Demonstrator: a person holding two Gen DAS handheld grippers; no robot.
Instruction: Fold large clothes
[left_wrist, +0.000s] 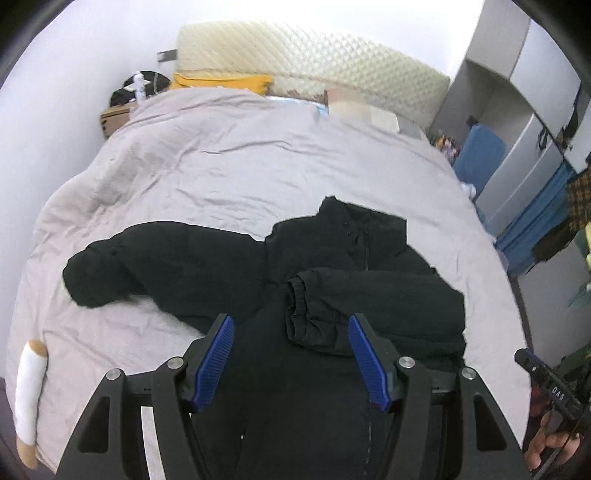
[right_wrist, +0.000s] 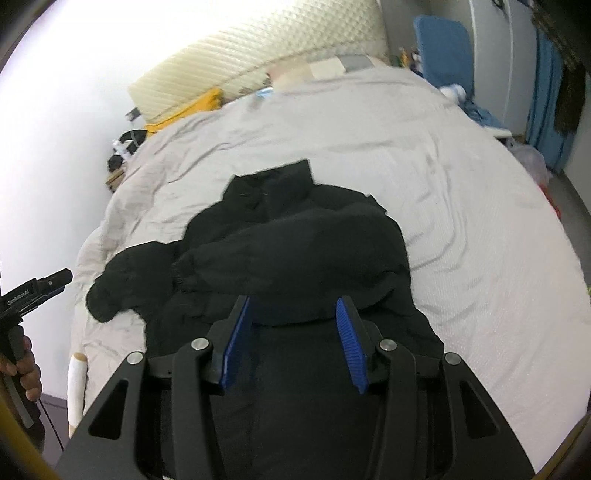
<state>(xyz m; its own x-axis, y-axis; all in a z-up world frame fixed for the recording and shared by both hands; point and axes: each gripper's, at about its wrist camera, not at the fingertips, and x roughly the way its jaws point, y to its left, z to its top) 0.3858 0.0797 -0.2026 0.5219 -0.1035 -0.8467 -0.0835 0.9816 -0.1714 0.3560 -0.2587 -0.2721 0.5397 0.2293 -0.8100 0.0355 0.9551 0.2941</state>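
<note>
Left gripper (left_wrist: 291, 358) and right gripper (right_wrist: 293, 343) above black jacket (left_wrist: 354, 258), jaws spread wide, gripping nothing. Jacket flat on bed (left_wrist: 221, 166), near foot edge; one sleeve (left_wrist: 369, 302) folded across its body, other sleeve (left_wrist: 147, 266) out sideways.

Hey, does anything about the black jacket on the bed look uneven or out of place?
Yes. The black puffy jacket is lopsided: one sleeve is folded across the body, the other sleeve sprawls sideways over the wrinkled grey duvet. Nothing looks damaged.
</note>
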